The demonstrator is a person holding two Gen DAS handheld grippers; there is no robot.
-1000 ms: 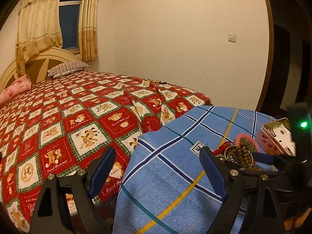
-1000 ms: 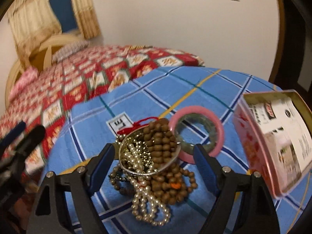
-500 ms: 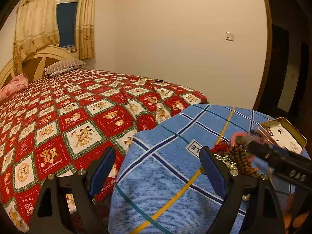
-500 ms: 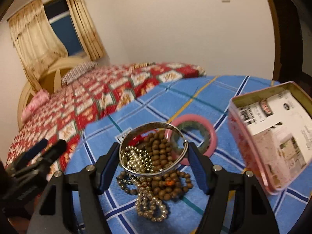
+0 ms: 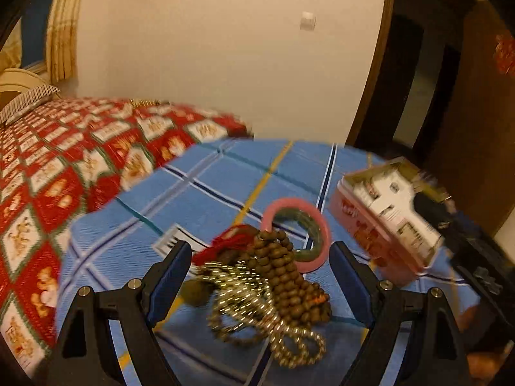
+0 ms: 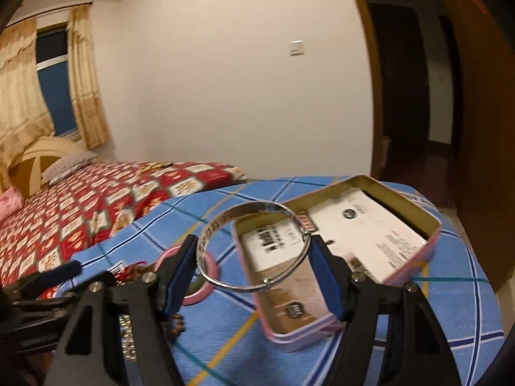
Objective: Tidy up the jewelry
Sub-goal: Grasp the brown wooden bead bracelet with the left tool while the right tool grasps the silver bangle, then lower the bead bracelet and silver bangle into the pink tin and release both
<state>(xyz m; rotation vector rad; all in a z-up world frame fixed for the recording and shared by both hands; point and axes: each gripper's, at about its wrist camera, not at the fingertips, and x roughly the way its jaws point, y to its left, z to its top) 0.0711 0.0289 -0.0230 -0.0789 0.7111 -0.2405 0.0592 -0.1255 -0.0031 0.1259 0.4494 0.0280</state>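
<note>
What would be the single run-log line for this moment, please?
right tongs: shut on thin silver metal bangle, above open pink tin box | left tongs: open, over bead pile

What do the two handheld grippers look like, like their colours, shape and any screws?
Both look alike. The left gripper and right gripper each have two black, angular, triangular-framed fingers with open cut-outs, flat blue pads on the inner faces, and small silver screw heads near the finger bases. No cables or markings show.

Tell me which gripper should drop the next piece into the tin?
Right. The right gripper already holds the silver bangle over the open pink tin. The left gripper is open and empty over the bead pile.
</note>
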